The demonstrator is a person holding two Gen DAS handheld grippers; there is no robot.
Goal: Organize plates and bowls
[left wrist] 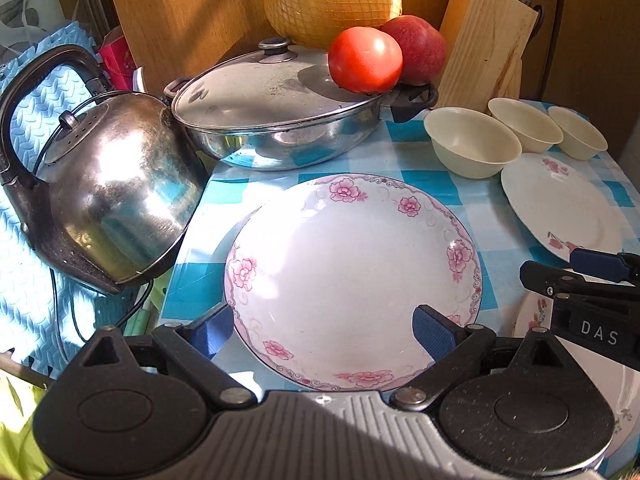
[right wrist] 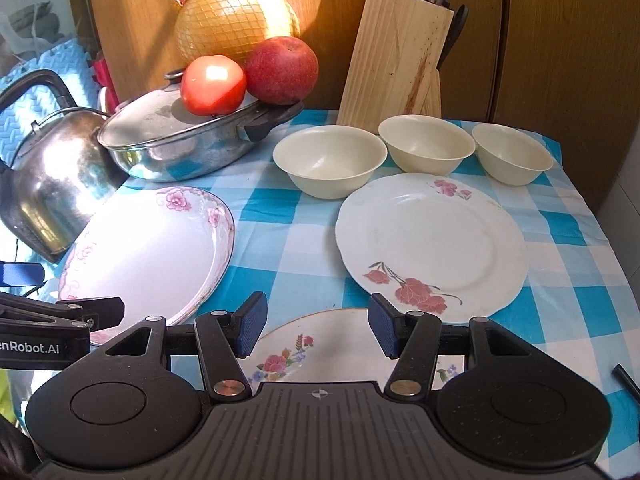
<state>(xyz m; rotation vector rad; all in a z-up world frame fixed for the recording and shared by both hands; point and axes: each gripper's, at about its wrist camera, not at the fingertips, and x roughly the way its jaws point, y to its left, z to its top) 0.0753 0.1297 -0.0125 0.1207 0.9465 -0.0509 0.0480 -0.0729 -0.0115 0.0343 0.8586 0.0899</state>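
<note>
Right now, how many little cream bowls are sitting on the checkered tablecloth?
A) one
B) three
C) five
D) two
B: the right wrist view shows three cream bowls in a row in front of the knife block, a left bowl, a middle bowl and a right bowl, all standing upright and empty.

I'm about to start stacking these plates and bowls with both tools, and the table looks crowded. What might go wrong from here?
1. The tomato and apple sit on the tilted pan lid; a bump could roll them off.
2. The pink-bordered plate lies beside the kettle at the table's left edge; a nudge may tip it off.
3. The left tool and right tool, both open, work close together and could collide.
</note>
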